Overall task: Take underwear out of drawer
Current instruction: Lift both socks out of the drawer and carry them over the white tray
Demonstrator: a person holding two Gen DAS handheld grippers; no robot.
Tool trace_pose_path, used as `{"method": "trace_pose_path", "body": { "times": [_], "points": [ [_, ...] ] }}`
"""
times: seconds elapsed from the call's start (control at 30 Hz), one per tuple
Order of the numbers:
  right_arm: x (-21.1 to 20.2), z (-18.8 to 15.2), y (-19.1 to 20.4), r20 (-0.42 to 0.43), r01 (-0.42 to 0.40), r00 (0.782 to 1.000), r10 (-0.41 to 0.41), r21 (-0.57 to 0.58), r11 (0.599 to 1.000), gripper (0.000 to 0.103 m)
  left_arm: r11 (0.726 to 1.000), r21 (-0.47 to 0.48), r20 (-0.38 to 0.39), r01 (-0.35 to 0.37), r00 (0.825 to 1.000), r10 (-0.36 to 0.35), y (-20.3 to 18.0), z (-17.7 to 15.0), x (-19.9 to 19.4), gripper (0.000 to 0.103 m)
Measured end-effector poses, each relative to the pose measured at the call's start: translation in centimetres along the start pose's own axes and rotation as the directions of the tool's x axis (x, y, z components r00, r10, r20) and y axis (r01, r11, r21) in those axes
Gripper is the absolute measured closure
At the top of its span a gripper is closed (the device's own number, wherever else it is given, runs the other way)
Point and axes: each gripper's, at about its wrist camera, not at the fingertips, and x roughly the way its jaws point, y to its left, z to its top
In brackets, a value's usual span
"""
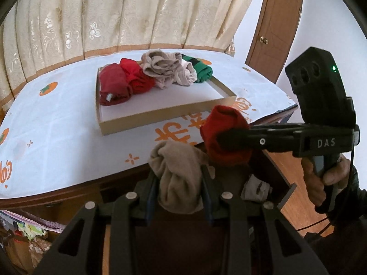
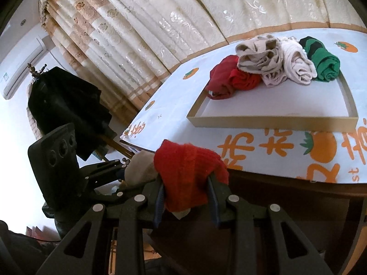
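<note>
My left gripper (image 1: 180,171) is shut on a rolled beige underwear (image 1: 177,178), held in the air in front of the table edge. My right gripper (image 2: 187,178) is shut on a rolled red underwear (image 2: 188,171), which also shows in the left wrist view (image 1: 223,135), just right of the beige one. Below them the open wooden drawer (image 1: 284,190) holds a grey piece (image 1: 255,188). A shallow cardboard tray (image 1: 160,123) on the table holds several rolled pieces: dark red (image 1: 113,84), red, beige, cream and green (image 1: 201,70).
The table (image 1: 57,126) has a white cloth with orange prints. Curtains (image 1: 114,11) hang behind it. A wooden door (image 1: 275,23) stands at the right. A dark coat (image 2: 68,105) hangs at the left in the right wrist view. Clutter (image 1: 27,231) lies under the table's left side.
</note>
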Motion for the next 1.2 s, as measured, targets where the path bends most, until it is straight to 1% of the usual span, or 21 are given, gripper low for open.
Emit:
{"method": "trace_pose_path", "body": {
  "times": [0.17,0.33,0.47,0.53,0.6,0.7,0.87,1.07,1.2],
  "points": [
    [0.2,-1.0,0.4,-0.012,0.004,1.0,-0.004,0.006,1.0,0.068,1.0,-0.02,-0.03,-0.007,1.0,0.007,0.3,-1.0,0.4,0.071],
    [0.3,-2.2,0.4,-0.018,0.012,1.0,-0.012,0.024,1.0,0.068,0.999,-0.041,-0.05,-0.03,0.998,0.028,0.3,-2.0,0.8,0.071],
    [0.5,-3.0,0.5,-0.021,0.009,1.0,-0.008,0.046,0.999,0.068,0.995,-0.038,-0.059,-0.092,0.994,0.09,0.0,-2.8,0.7,0.071],
    [0.7,-3.7,0.8,-0.027,0.005,1.0,-0.004,0.048,0.999,0.068,0.988,-0.017,-0.065,-0.151,0.987,0.15,-0.4,-3.2,0.8,0.071],
    [0.8,-4.0,1.1,-0.025,0.014,1.0,-0.013,0.044,0.999,0.068,0.982,-0.012,-0.072,-0.186,0.98,0.185,-0.5,-3.7,0.8,0.071],
    [0.7,-4.6,1.5,-0.014,0.013,1.0,-0.012,0.053,0.998,0.068,0.981,-0.028,-0.077,-0.19,0.979,0.188,-0.7,-4.3,0.5,0.071],
    [0.6,-5.5,2.1,-0.012,-0.018,1.0,0.019,0.078,0.997,0.068,0.973,-0.02,-0.077,-0.229,0.971,0.227,-1.3,-5.1,-0.4,0.071],
    [0.7,-6.5,2.4,-0.016,-0.035,0.999,0.036,0.09,0.995,0.068,0.975,-0.047,-0.079,-0.215,0.974,0.211,-1.0,-5.7,-0.5,0.071],
    [0.5,-6.3,2.3,-0.005,-0.038,0.999,0.038,0.098,0.994,0.068,0.975,-0.074,-0.068,-0.211,0.976,0.206,-0.8,-5.5,-0.5,0.071]
  ]
}}
